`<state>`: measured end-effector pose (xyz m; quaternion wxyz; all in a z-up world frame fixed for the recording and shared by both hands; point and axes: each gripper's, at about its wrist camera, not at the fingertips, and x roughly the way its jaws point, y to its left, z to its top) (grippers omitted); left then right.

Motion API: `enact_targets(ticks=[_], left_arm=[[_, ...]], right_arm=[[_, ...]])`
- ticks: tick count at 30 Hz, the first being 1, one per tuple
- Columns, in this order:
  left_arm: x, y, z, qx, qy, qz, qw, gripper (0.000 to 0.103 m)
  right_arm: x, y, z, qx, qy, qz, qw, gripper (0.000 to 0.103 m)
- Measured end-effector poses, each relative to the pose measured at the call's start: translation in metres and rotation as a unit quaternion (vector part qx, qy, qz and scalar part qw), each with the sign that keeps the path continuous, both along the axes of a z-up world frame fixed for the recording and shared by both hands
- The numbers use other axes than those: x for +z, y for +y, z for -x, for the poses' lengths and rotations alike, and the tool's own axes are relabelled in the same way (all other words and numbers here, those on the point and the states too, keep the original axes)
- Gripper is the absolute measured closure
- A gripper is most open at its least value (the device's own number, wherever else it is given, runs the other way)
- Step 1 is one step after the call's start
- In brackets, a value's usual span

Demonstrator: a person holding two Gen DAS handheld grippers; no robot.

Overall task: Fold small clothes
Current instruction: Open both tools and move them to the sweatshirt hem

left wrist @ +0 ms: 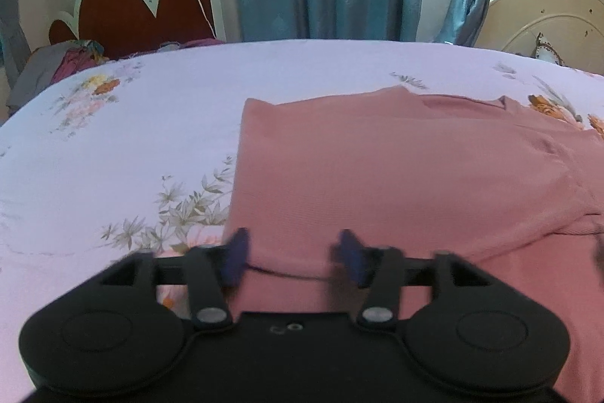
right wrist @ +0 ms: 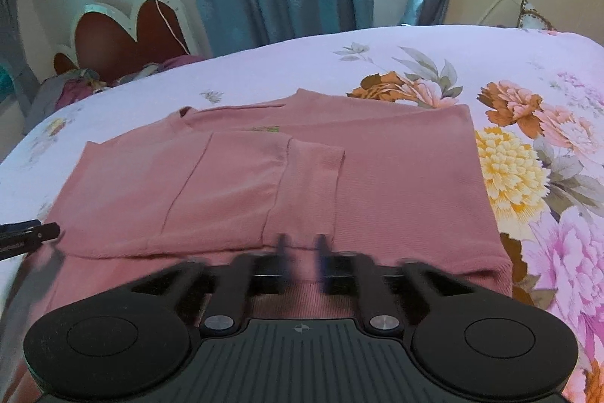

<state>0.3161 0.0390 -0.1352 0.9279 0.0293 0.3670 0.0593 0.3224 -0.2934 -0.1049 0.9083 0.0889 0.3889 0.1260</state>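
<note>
Pink top (right wrist: pixel 377 176) is laid flat on bed (left wrist: pixel 113 138), sleeves folded in, long axis running away from both grippers. Left gripper (left wrist: pixel 294 257) & right gripper (right wrist: pixel 301 261) are held w/ fingers apart, nothing clamped, both just over near hem; neither is clearly nearer.

1. The left gripper (left wrist: pixel 295 257) has a matte black body, two round side lobes, silver pivot screws and dark blue fingertip pads (left wrist: pixel 238 257).
2. The right gripper (right wrist: pixel 302 259) matches it, with a ribbed grey centre plate.
</note>
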Motion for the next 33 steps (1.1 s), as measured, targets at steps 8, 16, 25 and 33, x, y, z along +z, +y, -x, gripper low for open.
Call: enact_targets(ticks=[8, 16, 25, 33], left_arm=[[0.009, -0.013, 0.029, 0.010, 0.010, 0.018, 0.9997, 0.036], [0.016, -0.020, 0.065, -0.007, 0.011, 0.024, 0.9996, 0.031], [0.010, -0.007, 0.130, -0.021, 0.017, 0.050, 0.9984, 0.031], [0.009, 0.007, 0.191, -0.024, 0.021, 0.057, 0.9979, 0.031]], right_arm=[[0.002, 0.001, 0.024, 0.027, 0.001, -0.002, 1.000, 0.040], [0.010, -0.004, 0.071, 0.016, -0.004, 0.000, 1.000, 0.040], [0.015, -0.004, 0.153, -0.008, 0.006, 0.017, 1.000, 0.040], [0.016, -0.004, 0.219, -0.017, 0.009, 0.027, 0.999, 0.040]])
